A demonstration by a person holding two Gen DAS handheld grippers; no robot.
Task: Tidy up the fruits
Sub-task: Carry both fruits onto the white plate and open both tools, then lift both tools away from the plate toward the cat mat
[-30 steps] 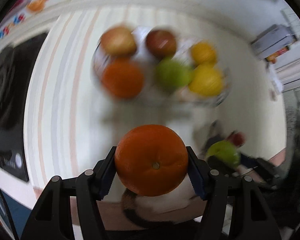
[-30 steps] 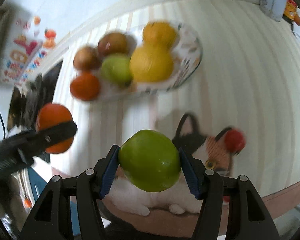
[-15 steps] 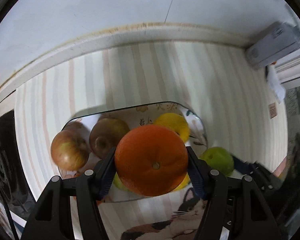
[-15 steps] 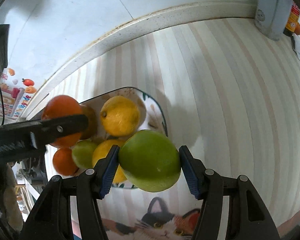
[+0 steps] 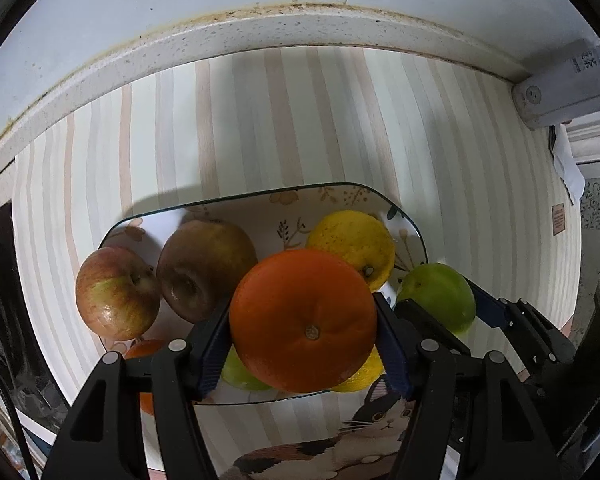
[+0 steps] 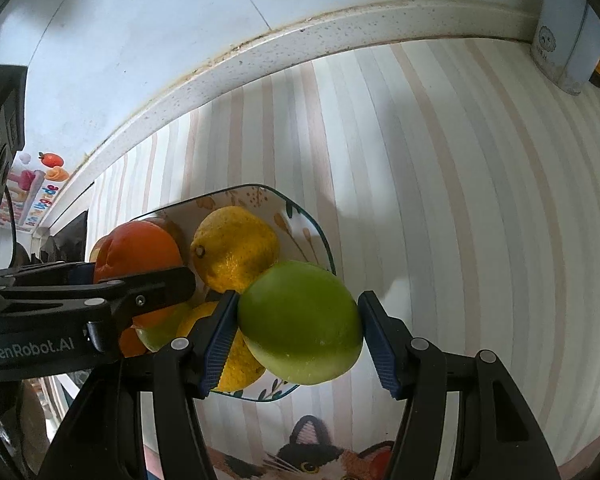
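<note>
1. The left gripper pinches an orange between its blue pads, stem dimple facing the camera, held above the near part of the floral plate
2. The right gripper clamps a green apple the same way, over the plate's right near corner; in the left wrist view that apple shows just right of the orange
3. On the plate lie two reddish apples, one streaked red and green at the left edge, one darker and brownish touching it
4. A yellow lemon sits at the plate's far right; a second yellow fruit lies nearer, mostly hidden behind the held fruit
5. Another green fruit and a second orange peek out below the left gripper's fingers
6. The plate rests on a striped cloth with a cat picture at its near edge
7. A white box stands at the far right by the wall
</note>
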